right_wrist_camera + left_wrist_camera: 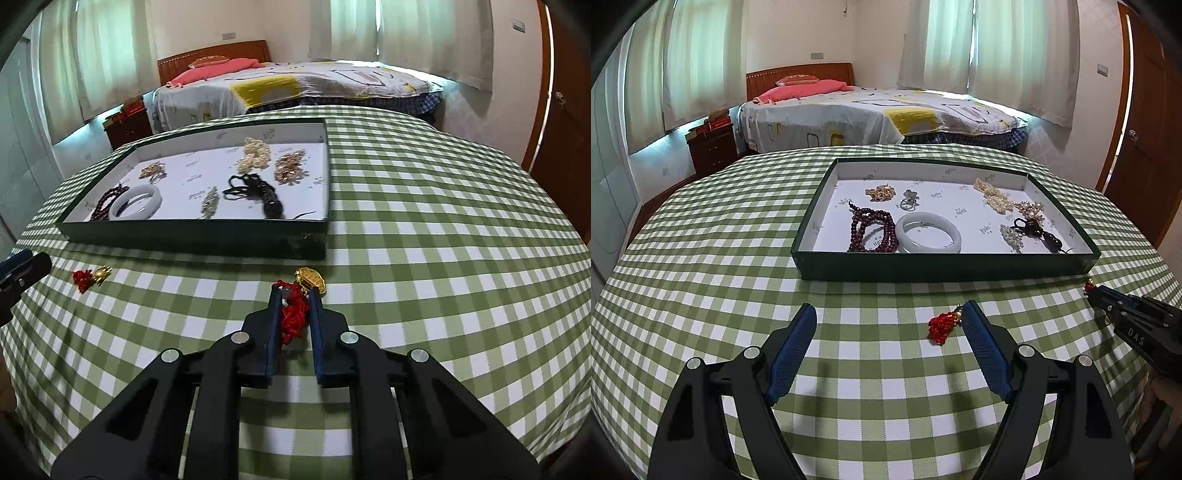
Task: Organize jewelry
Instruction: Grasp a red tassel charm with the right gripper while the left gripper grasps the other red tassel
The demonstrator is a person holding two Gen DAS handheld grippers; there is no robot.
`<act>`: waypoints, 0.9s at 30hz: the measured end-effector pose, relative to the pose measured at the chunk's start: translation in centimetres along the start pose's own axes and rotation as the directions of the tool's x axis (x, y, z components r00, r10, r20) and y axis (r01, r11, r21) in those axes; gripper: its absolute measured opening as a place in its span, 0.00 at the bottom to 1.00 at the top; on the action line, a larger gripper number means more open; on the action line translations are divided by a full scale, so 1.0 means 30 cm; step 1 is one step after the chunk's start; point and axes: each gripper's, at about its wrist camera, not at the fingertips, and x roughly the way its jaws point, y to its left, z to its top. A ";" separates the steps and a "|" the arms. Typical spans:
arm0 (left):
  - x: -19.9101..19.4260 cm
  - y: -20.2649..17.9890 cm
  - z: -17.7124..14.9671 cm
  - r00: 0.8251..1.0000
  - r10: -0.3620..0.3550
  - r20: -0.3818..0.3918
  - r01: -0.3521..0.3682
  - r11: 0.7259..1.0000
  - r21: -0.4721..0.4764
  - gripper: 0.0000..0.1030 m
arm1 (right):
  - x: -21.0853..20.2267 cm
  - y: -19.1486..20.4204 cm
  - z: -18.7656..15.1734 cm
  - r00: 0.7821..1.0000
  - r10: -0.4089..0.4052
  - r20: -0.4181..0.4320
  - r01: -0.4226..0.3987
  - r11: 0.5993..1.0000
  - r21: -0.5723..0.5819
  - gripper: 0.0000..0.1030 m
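A dark green tray [942, 266] with a white lining stands on the checked table and holds several pieces: a dark red bead string [871, 229], a white bangle [929, 232], pearls [993, 195] and brooches. My left gripper [890, 314] is open and empty; a red tassel charm [942, 325] lies on the cloth just inside its right finger. My right gripper [293, 295] is shut on a second red tassel [293, 317] with a gold pendant [312, 280], low over the cloth before the tray's [192, 240] near right corner. The first charm [88, 277] also shows at the left of the right wrist view.
The table carries a green and white checked cloth [738, 258]. A bed [871, 110] stands behind the table, a dark nightstand [713, 147] to its left and a wooden door [1145, 147] at the right. The right gripper's body [1137, 325] shows at the right edge.
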 end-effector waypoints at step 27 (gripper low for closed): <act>0.130 -0.056 -0.013 0.987 -0.123 -0.103 0.129 0.990 0.055 0.33 | -0.003 0.090 -0.005 0.995 0.094 -0.016 -0.095 0.995 -0.027 0.12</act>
